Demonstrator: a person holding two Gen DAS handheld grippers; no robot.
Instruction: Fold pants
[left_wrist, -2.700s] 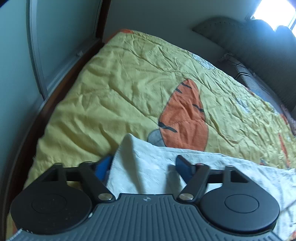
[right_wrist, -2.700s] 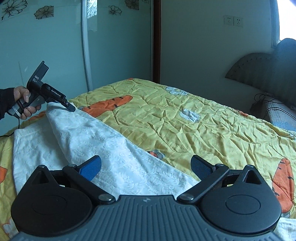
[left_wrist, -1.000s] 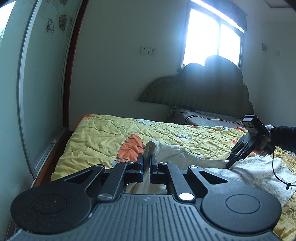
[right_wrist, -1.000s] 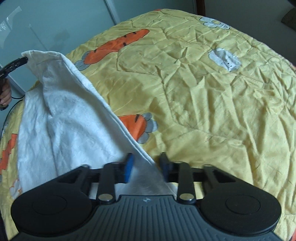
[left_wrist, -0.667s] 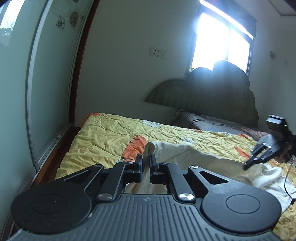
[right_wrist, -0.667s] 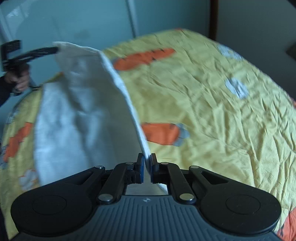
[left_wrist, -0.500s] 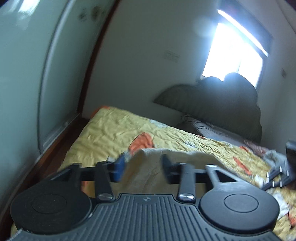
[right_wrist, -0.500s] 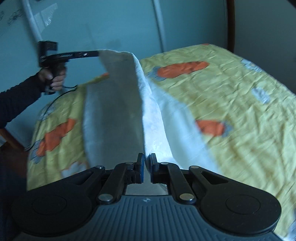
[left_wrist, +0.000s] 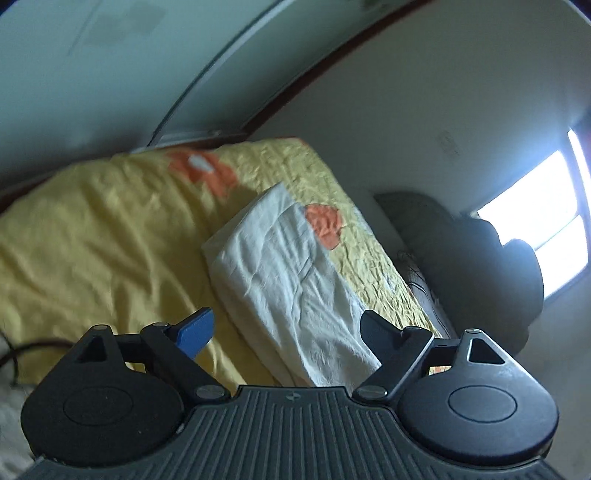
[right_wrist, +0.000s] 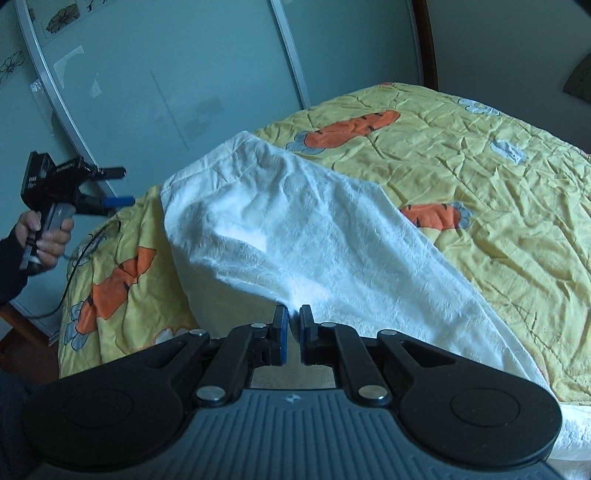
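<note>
Big yellow blanket (right_wrist: 480, 155) with orange carrots covers bed. White pants (right_wrist: 314, 236) lie across blanket, one side folded over. Right gripper (right_wrist: 293, 325) pinches pants edge, blue pads nearly together. Left gripper (left_wrist: 284, 328) wide apart, holds nothing, up off pants near bed corner.

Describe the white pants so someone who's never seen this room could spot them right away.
Look at the bed with the yellow quilt printed with orange carrots. The white pants lie folded across it, one edge pinched in the right gripper. They are the only plain white, finely crinkled cloth on the patterned cover.
</note>
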